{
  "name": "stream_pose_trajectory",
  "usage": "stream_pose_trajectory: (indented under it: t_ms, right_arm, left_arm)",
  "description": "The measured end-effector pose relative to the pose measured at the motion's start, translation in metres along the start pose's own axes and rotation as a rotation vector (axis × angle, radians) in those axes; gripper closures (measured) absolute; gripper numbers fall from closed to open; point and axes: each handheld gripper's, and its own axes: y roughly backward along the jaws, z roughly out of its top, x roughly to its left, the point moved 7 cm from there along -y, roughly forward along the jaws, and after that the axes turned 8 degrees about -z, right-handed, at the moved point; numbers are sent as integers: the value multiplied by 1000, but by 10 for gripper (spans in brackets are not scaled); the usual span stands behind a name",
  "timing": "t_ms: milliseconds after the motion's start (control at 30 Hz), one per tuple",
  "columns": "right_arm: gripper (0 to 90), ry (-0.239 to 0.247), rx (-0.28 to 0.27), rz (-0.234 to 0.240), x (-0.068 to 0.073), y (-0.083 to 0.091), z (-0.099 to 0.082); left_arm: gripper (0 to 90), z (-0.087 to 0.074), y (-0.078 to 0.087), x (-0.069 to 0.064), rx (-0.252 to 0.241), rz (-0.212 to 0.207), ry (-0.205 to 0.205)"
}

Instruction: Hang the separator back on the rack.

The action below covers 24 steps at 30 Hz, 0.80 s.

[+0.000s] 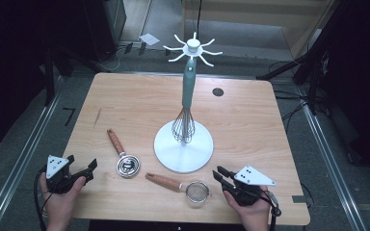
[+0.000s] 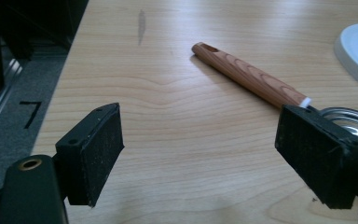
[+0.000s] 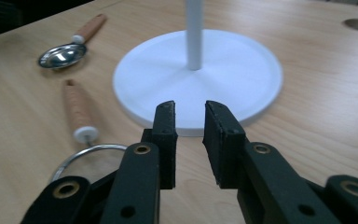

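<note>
Strainer [image 1: 198,192] lies beside right gripper [image 1: 220,173]; ladle [image 1: 127,164], stand [image 1: 183,147] beyond.

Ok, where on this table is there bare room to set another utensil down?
The far left corner, beyond the wooden-handled spoon, is bare, and so is the right side between the stand's white base and the table edge. The near middle is crowded: spoon, strainer and base lie close together.
</note>
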Motion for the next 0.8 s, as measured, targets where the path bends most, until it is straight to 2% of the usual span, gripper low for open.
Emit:
stream_pose_trajectory:
  t_ms: [67,133,167,200,233,267,300,367,433,500,633,800]
  right_arm:
    - [786,-1,24,29,6,-3,-1]
    - [788,8,63,52,12,-7,-5]
    - [788,8,63,52,12,-7,-5]
    - [781,4,91,60,14,-9,-9]
    - [781,4,91,60,14,-9,-9]
    - [762,-4,119,69,16,-11,-13]
    - [762,-4,119,69,16,-11,-13]
    - [737,1,152,65,17,-13,-18]
    - [690,-14,197,74,17,-18,-23]
    - [685,-41,246,89,17,-22,-29]
    - [714,-50,270,107,19,-24,-32]
    - [793,-71,295,153,23,-26,-34]
  left_arm:
    - [159,-1,0,5,3,10,7]
    - [159,-2,-1,7,12,4,18]
    - [159,-2,-1,7,12,4,18]
    - [159,-2,-2,5,11,0,18]
    - [159,-2,-2,5,11,0,18]
    - [159,-2,-4,4,13,-5,10]
    - [159,-2,-4,4,13,-5,10]
    - [159,-3,-4,3,17,-6,5]
    - [159,-3,-4,4,18,-5,4]
    - [160,-3,-4,5,18,5,2]
    - [159,-2,-4,5,13,13,-10]
    - [159,-2,-4,5,14,16,-12]
